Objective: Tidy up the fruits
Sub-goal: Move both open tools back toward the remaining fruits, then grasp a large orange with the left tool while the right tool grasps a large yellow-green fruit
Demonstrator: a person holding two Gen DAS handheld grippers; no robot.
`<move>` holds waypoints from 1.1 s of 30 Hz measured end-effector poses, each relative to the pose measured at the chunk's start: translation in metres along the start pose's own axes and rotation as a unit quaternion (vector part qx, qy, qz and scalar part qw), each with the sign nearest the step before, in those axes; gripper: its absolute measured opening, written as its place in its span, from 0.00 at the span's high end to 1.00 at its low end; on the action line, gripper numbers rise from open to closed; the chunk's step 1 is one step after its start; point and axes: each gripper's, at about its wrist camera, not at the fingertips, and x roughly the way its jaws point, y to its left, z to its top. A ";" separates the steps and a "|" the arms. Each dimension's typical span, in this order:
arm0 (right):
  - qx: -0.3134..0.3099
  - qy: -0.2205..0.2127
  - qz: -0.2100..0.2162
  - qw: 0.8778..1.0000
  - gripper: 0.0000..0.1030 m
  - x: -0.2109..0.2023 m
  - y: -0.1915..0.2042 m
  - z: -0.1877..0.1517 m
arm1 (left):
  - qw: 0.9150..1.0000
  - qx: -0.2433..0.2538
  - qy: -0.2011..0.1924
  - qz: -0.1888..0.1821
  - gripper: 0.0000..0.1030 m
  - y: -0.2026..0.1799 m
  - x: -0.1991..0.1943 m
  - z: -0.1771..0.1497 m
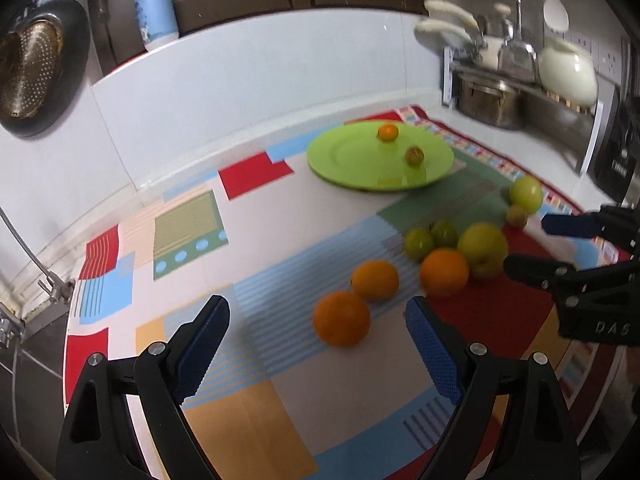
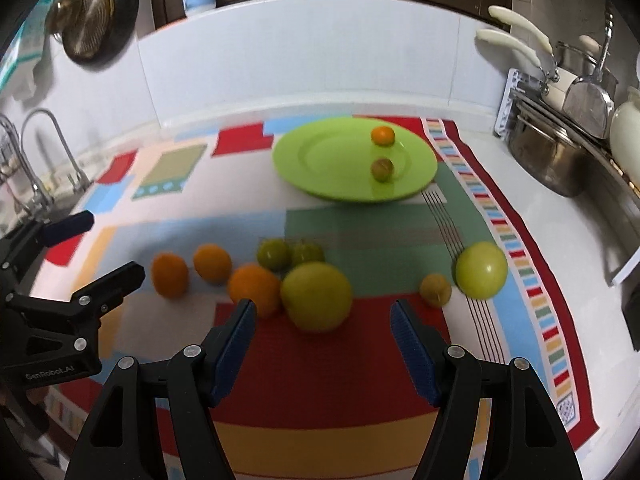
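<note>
A green plate [image 1: 352, 156] [image 2: 328, 156] at the back of the patterned mat holds a small orange fruit [image 1: 387, 132] [image 2: 382, 135] and a small brownish fruit [image 1: 414, 155] [image 2: 382, 168]. On the mat lie three oranges [image 1: 341, 318] [image 1: 375, 280] [image 1: 444, 272], two small green fruits [image 1: 418, 242], a large yellow-green apple [image 1: 482, 246] [image 2: 316, 300], a green apple [image 1: 526, 193] [image 2: 481, 269] and a small yellowish fruit [image 2: 435, 289]. My left gripper [image 1: 318, 334] is open and empty just before the nearest orange. My right gripper [image 2: 322, 334] is open and empty just before the large apple.
A colourful patterned mat [image 1: 248, 400] [image 2: 320, 380] covers the counter. A dish rack with a steel pot [image 1: 490, 102] [image 2: 548, 156], lids and a white kettle [image 1: 568, 70] stands at the back right. A sink tap [image 2: 52, 152] is at the left. A white tiled wall runs behind.
</note>
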 end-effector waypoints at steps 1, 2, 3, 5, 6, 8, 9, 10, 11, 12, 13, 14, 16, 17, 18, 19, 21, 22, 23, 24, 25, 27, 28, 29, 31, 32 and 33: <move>-0.001 0.005 -0.002 1.000 0.32 0.002 0.000 -0.001 | 1.000 0.002 0.004 0.001 0.12 -0.001 0.003 -0.002; -0.002 0.011 -0.004 1.000 0.32 0.006 -0.001 -0.003 | 1.000 0.003 0.012 0.002 0.12 -0.001 0.008 -0.004; -0.004 0.019 -0.009 1.000 0.32 0.010 -0.001 -0.005 | 1.000 0.004 0.016 0.001 0.12 -0.001 0.011 -0.006; -0.007 0.031 -0.010 0.999 0.32 0.016 -0.001 -0.007 | 1.000 0.005 0.024 0.001 0.13 0.000 0.019 -0.009; -0.009 0.037 -0.012 0.999 0.32 0.020 -0.001 -0.008 | 1.000 0.006 0.026 0.000 0.13 0.000 0.021 -0.010; -0.014 0.048 -0.010 0.999 0.32 0.028 0.000 -0.009 | 0.999 0.010 0.031 0.001 0.13 0.000 0.028 -0.010; -0.016 0.052 -0.009 0.998 0.32 0.031 0.000 -0.009 | 0.999 0.012 0.032 -0.001 0.13 0.001 0.031 -0.010; -0.019 0.057 -0.007 0.998 0.32 0.035 0.000 -0.009 | 0.999 0.014 0.032 -0.003 0.13 0.000 0.034 -0.010; -0.022 0.058 -0.006 0.998 0.32 0.037 0.001 -0.009 | 0.999 0.016 0.034 -0.002 0.13 0.000 0.037 -0.010; -0.024 0.062 -0.006 0.998 0.32 0.041 0.001 -0.008 | 0.999 0.018 0.035 -0.001 0.13 0.000 0.039 -0.010; -0.026 0.063 -0.006 0.998 0.32 0.043 0.000 -0.008 | 0.999 0.020 0.034 -0.004 0.13 -0.001 0.042 -0.010; -0.027 0.062 -0.006 0.998 0.32 0.044 0.000 -0.007 | 0.999 0.023 0.035 -0.003 0.13 -0.002 0.043 -0.010; -0.034 0.062 -0.006 0.997 0.32 0.047 0.000 -0.005 | 0.999 0.026 0.037 -0.006 0.13 -0.003 0.046 -0.010; -0.037 0.062 -0.004 0.997 0.32 0.048 0.001 -0.004 | 0.999 0.026 0.041 -0.009 0.14 -0.003 0.048 -0.010; -0.040 0.062 -0.005 0.997 0.32 0.051 0.001 -0.003 | 0.999 0.024 0.043 -0.012 0.16 -0.003 0.050 -0.010; -0.042 0.062 -0.005 0.997 0.33 0.052 0.001 -0.001 | 0.999 0.022 0.045 -0.017 0.16 -0.003 0.051 -0.010; -0.044 0.061 -0.003 0.997 0.33 0.055 0.001 0.002 | 0.998 0.019 0.051 -0.023 0.19 -0.002 0.054 -0.009; -0.045 0.060 -0.002 0.997 0.33 0.056 0.000 0.003 | 0.998 0.017 0.053 -0.024 0.22 -0.002 0.056 -0.009; -0.045 0.060 -0.001 0.997 0.33 0.057 0.000 0.004 | 0.998 0.014 0.056 -0.028 0.25 -0.002 0.058 -0.008; -0.045 0.060 0.001 0.997 0.33 0.058 0.001 0.004 | 0.998 0.011 0.058 -0.032 0.29 -0.001 0.059 -0.007; -0.046 0.060 0.002 0.997 0.33 0.059 0.001 0.005 | 0.998 0.010 0.058 -0.033 0.34 -0.001 0.059 -0.007; -0.048 0.058 0.006 0.997 0.37 0.059 0.003 0.005 | 0.998 0.008 0.058 -0.034 0.40 -0.002 0.061 -0.007; -0.047 0.058 0.010 0.997 0.40 0.060 0.003 0.006 | 0.998 0.007 0.060 -0.034 0.45 -0.002 0.062 -0.007; -0.046 0.058 0.015 0.997 0.43 0.060 0.003 0.006 | 0.997 0.005 0.063 -0.041 0.48 -0.002 0.063 -0.007; -0.045 0.057 0.024 0.997 0.48 0.060 0.004 0.006 | 0.997 0.001 0.064 -0.049 0.55 -0.003 0.062 -0.008; -0.044 0.057 0.028 0.997 0.51 0.060 0.004 0.006 | 0.997 -0.001 0.063 -0.051 0.57 -0.004 0.062 -0.009; -0.044 0.056 0.030 0.997 0.51 0.059 0.005 0.005 | 0.997 -0.002 0.063 -0.052 0.58 -0.004 0.061 -0.009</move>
